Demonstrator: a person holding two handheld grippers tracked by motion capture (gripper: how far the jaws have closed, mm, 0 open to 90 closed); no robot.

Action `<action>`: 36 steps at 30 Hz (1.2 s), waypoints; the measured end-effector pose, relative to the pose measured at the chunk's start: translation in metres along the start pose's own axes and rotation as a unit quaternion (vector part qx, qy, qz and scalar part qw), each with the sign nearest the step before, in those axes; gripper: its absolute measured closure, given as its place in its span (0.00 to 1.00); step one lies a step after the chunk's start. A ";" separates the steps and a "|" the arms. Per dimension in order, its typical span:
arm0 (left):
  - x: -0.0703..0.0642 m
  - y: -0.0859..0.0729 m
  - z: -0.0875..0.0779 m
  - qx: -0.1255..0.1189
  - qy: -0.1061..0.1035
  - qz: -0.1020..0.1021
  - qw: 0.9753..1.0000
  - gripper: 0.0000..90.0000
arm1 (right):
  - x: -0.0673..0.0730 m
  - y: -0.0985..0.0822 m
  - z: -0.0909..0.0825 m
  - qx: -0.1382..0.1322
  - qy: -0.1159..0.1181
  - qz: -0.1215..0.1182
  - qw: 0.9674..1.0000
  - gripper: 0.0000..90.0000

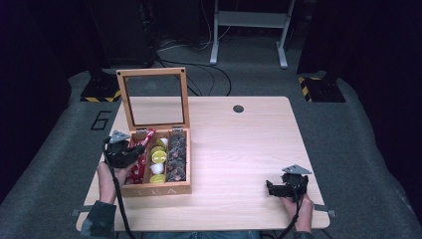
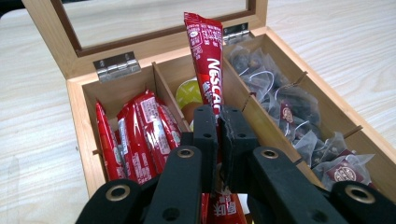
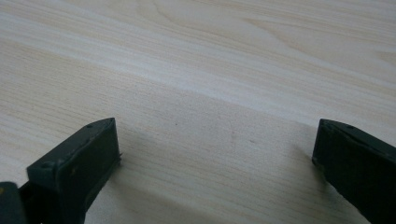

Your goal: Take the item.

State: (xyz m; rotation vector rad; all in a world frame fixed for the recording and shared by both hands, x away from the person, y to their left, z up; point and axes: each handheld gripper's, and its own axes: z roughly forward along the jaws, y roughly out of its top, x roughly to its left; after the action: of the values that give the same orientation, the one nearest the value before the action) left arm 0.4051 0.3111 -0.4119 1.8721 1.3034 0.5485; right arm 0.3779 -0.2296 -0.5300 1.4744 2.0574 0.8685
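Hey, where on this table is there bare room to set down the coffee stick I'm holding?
The widest bare patch of the table lies between the tea box and the right tool. The strip behind, by the round hole, is also free. Inside the box every compartment is crowded, and the left tool grips the Nescafe stick above it.

Left gripper [image 2: 218, 122] jaws clamped together; right gripper [image 3: 215, 154] jaws spread wide.

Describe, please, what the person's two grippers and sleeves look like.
Both the left gripper and the right gripper are black with two blocky jaws, a grey three-cornered plate on top and a black trailing cable. The left sleeve is dark and mottled.
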 end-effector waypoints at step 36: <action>-0.034 0.028 0.007 -0.014 -0.044 0.040 0.998 0.95 | 0.000 0.000 0.000 0.000 0.000 0.000 1.000 0.00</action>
State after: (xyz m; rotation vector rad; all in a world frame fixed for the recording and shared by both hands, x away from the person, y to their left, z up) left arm 0.4136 0.2724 -0.3918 1.9105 1.1613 0.5179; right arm 0.3779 -0.2296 -0.5300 1.4749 2.0568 0.8689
